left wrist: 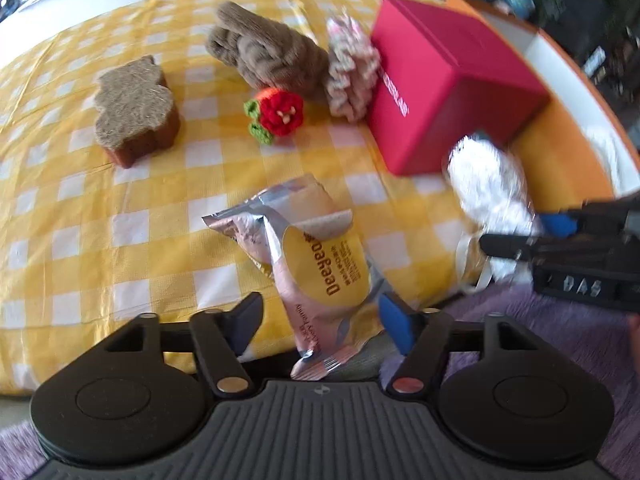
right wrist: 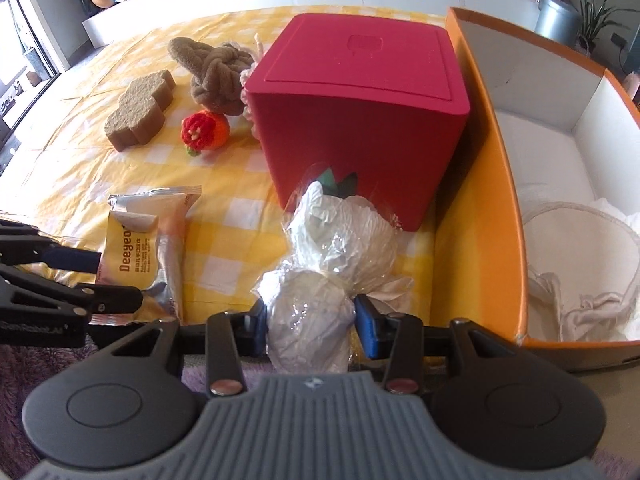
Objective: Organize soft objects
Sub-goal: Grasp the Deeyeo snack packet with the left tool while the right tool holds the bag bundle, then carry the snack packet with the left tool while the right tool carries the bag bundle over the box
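Underneath, yellow checked tablecloth (left wrist: 100,216).

At the bottom centre of the frame the right gripper (right wrist: 310,320) is clamped on a white plastic-wrapped bundle (right wrist: 328,264). Behind it stands a red box (right wrist: 360,100), with an orange-walled box (right wrist: 488,208) at the right. The left gripper (right wrist: 116,280) reaches in from the left edge, its fingers either side of a foil snack packet (right wrist: 148,240) on the yellow checked tablecloth (right wrist: 224,184).

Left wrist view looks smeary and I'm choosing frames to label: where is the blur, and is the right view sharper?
Left wrist view: motion blur on the white wrapped bundle and right gripper; the table bows. Right wrist view: sharper, glare on the wrap.
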The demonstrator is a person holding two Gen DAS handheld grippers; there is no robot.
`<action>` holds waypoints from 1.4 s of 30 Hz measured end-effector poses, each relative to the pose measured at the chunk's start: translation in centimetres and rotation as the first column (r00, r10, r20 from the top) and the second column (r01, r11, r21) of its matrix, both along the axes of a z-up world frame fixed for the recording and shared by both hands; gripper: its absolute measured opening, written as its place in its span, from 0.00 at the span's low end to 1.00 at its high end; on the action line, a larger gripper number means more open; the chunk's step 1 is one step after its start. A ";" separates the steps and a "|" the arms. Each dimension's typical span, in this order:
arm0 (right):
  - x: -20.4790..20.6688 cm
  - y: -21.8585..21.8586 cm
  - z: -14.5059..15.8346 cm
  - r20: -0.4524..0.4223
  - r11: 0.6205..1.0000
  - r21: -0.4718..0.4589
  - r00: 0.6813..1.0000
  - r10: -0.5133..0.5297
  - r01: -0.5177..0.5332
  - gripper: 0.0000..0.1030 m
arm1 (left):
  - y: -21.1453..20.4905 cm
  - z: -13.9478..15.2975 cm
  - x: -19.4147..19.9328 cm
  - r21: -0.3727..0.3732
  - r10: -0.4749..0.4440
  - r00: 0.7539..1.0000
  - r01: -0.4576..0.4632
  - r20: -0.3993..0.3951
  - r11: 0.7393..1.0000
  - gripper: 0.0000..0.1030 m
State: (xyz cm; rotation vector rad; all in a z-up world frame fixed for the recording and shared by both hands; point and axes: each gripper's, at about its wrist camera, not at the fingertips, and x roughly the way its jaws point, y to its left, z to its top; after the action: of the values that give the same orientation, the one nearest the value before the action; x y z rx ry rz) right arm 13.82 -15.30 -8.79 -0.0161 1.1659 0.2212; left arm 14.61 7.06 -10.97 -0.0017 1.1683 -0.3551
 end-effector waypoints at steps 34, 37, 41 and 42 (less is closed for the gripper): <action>-0.9 0.3 -0.4 0.073 1.000 -0.006 0.997 -0.004 0.004 0.41 | -2.1 -1.0 -0.6 -0.011 0.286 0.957 -0.286 0.053 0.958 0.49; -1.4 0.1 0.3 0.095 1.000 0.017 0.995 -0.001 0.000 0.41 | -1.8 0.1 -1.7 -0.024 0.277 0.958 -0.276 0.071 0.961 0.49; -1.9 -0.4 1.3 0.112 0.999 0.053 0.994 -0.014 0.008 0.41 | -1.5 1.9 -3.1 -0.045 0.259 0.961 -0.256 0.100 0.966 0.49; -2.1 -0.4 1.6 0.117 0.998 0.064 0.993 -0.017 0.010 0.41 | -1.5 2.5 -3.4 -0.049 0.253 0.961 -0.249 0.109 0.967 0.49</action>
State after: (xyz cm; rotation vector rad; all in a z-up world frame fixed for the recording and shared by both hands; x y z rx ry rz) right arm 11.72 -15.68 -7.24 0.0343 1.0407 0.2421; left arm 11.18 5.52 -8.52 -0.1574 1.0339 -0.1480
